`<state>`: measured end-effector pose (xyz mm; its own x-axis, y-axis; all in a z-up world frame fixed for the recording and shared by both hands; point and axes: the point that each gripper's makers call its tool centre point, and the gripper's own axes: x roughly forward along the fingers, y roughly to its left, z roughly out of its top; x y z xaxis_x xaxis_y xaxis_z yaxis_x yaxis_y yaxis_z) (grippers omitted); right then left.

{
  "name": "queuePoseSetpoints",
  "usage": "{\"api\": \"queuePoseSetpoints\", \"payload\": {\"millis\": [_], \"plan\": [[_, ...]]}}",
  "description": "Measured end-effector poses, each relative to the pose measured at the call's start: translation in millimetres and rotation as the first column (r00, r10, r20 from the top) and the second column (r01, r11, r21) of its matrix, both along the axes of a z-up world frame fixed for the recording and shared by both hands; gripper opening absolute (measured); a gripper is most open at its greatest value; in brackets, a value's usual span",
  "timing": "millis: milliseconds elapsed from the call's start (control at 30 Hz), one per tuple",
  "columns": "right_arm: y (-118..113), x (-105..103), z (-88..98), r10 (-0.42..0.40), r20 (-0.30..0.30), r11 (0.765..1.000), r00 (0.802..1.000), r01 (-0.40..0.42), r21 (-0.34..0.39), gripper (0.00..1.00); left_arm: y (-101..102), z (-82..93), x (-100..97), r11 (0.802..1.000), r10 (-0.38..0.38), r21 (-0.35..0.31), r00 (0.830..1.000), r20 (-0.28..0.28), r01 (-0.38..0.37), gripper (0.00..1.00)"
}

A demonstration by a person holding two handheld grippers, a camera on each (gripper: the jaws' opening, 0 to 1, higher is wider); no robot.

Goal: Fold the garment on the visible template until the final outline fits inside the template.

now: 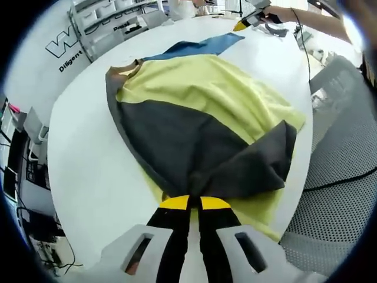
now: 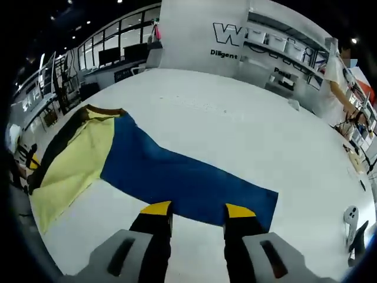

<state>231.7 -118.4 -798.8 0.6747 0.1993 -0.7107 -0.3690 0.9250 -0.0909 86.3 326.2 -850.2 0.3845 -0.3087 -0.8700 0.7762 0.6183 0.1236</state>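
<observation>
In the left gripper view, the 2 yellow-tipped fingers [image 1: 175, 203] of the left gripper [image 1: 194, 202] are pinched shut on the dark hem of the garment [image 1: 194, 118], which spreads toward 12 o'clock across the white table [image 1: 88, 171].

In the right gripper view, the right gripper [image 2: 197, 209] is parted and holds nothing, its tips at the near edge of the blue template [image 2: 177, 177]. The garment lies at 9 o'clock, overlapping the template's end.
</observation>
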Motion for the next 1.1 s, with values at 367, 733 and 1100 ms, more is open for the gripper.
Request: {"api": "queuePoseSetpoints", "payload": {"millis": [367,733,1100], "plan": [[46.2,-40.6,-4.2,0.039,-0.016,0.995,0.999,-0.037,0.097,0.30,-0.2,0.2,0.3,1.000,0.026,-0.004,1.000,0.008,-0.026,0.02],[87.0,-73.8,-11.8,0.047,-0.032,0.983,0.998,-0.040,0.178,0.32,1.2,1.0,1.0,0.998,0.063,-0.009,0.997,0.034,-0.062,0.03],[143.7,-104.8,-12.9,0.163,-0.041,0.959,0.986,-0.149,0.240,0.33,7.5,8.2,-5.2,0.990,0.138,-0.010,0.989,0.051,-0.138,0.10]]}}
